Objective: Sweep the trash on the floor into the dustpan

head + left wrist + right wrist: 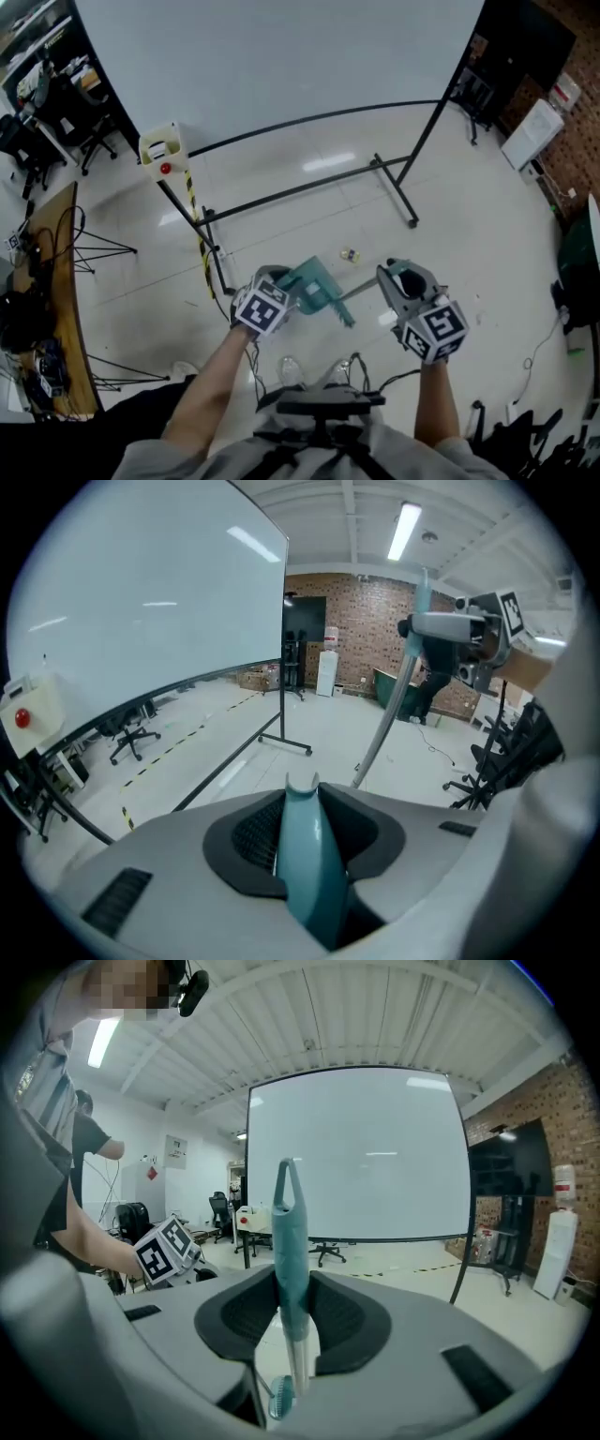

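Dustpan (317, 287): teal, at 3 o'clock of the left gripper (281, 292), handle clamped in its part-closed jaws.
Broom (289, 1241): handle gripped between right gripper (398, 281) jaws.
Trash (350, 254): on floor, 1 o'clock from dustpan, apart.

The trash (350, 254) (a floor speck) is unidentifiably small.
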Motion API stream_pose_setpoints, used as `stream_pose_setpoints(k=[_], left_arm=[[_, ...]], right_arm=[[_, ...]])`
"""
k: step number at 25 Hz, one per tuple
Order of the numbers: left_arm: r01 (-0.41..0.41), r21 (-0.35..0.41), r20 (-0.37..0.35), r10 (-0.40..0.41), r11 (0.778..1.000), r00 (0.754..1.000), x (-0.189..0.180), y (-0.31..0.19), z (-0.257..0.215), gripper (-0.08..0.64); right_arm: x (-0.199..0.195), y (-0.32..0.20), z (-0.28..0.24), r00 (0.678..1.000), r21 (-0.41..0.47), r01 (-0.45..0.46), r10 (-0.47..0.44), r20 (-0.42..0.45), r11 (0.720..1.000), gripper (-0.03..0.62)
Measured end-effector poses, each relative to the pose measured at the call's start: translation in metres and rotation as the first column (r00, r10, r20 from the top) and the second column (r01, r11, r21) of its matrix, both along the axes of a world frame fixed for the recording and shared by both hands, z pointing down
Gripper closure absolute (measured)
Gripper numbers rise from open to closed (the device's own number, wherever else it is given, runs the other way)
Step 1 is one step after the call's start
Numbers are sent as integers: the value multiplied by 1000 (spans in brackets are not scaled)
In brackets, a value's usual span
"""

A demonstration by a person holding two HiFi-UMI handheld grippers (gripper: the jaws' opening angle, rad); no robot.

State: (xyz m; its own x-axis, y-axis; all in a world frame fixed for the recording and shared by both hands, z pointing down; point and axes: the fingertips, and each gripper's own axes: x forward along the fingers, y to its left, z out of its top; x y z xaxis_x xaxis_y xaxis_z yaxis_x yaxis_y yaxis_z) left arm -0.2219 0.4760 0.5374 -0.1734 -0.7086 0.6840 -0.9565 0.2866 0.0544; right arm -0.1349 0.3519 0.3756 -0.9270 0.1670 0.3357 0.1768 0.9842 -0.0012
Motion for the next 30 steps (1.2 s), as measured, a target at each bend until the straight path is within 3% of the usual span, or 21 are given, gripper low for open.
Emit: stream_pose_setpoints(k=[6,15,30], left_arm=[[-26,15,74,25,1000,997,6,-25,-36,457],[-72,-3,119,72,997,990,15,-60,-51,460],[-118,-31,105,120,993,987,42,-90,-44,460]], right_arm=[[9,-22,-15,998,10,-47,46,45,999,486],[26,-42,-29,995,2,-80,80,68,997,486],[57,-76,-19,990,-17,-126,127,65,992,486]])
